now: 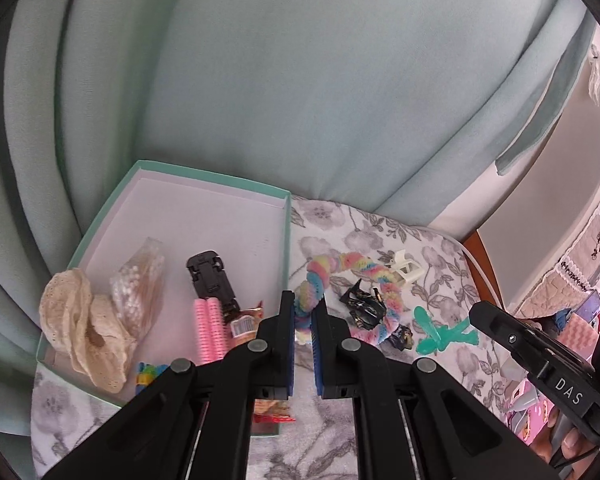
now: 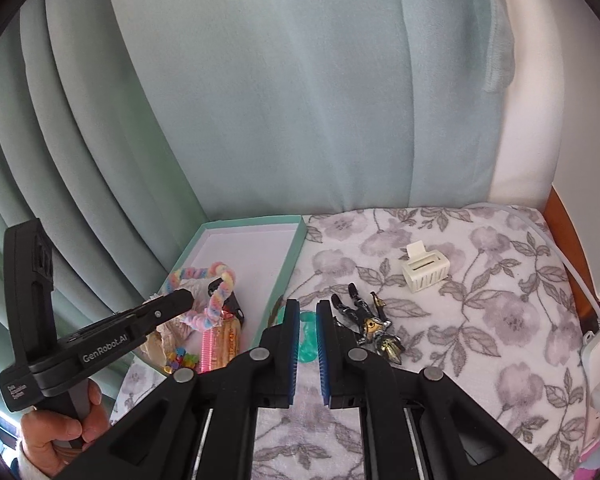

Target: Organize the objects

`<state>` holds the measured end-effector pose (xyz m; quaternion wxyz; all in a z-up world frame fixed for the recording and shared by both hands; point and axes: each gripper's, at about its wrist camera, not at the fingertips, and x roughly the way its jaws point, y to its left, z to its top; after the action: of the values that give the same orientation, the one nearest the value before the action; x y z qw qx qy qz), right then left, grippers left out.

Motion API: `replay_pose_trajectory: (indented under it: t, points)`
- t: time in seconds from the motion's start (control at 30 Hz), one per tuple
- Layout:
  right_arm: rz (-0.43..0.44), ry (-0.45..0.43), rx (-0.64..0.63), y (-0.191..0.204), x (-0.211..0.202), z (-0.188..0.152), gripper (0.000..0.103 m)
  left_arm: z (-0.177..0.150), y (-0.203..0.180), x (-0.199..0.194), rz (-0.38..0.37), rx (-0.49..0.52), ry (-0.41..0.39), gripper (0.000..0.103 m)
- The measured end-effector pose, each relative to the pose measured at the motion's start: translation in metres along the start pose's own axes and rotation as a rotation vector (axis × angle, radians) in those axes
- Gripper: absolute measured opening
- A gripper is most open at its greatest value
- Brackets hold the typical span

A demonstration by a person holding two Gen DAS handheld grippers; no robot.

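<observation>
Here, low in the middle of the left wrist view, our left gripper [image 1: 303, 320] has its jaws nearly together, pinching one end of the pastel fuzzy loop [image 1: 354, 280], which trails off toward the right over the flowered blanket [image 1: 440, 256]. In the right wrist view that same loop [image 2: 216, 292] hangs from the left gripper [image 2: 186, 300] at centre left — above the mint-edged box [image 2: 296, 256], where a pink hair roller [image 2: 208, 346] and other small things lie. Our right gripper [image 2: 308, 320], low in the middle of its own view, has its jaws a narrow gap apart and grips nothing; the green plastic piece [image 2: 308, 344] lies on the blanket in that gap. Just right of it lies the black and gold figure [image 2: 370, 324], and further up the white hair claw [image 2: 424, 268] — well apart from the box.
</observation>
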<state>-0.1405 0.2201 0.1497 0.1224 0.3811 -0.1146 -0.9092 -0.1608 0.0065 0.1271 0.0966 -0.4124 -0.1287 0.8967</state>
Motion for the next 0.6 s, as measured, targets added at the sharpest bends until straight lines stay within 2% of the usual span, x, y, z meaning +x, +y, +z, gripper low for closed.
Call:
replay_pose_trajectory:
  t: [0.4,0.6]
  points:
    - [0.029,0.057,-0.08,0.052,0.05,0.012,0.009,0.017,0.098,-0.028,0.128,-0.11,-0.058,0.007]
    - [0.032,0.086,-0.119,0.073,0.082,0.022,0.009,0.023,0.131,-0.026,0.167,-0.136,-0.061,0.007]
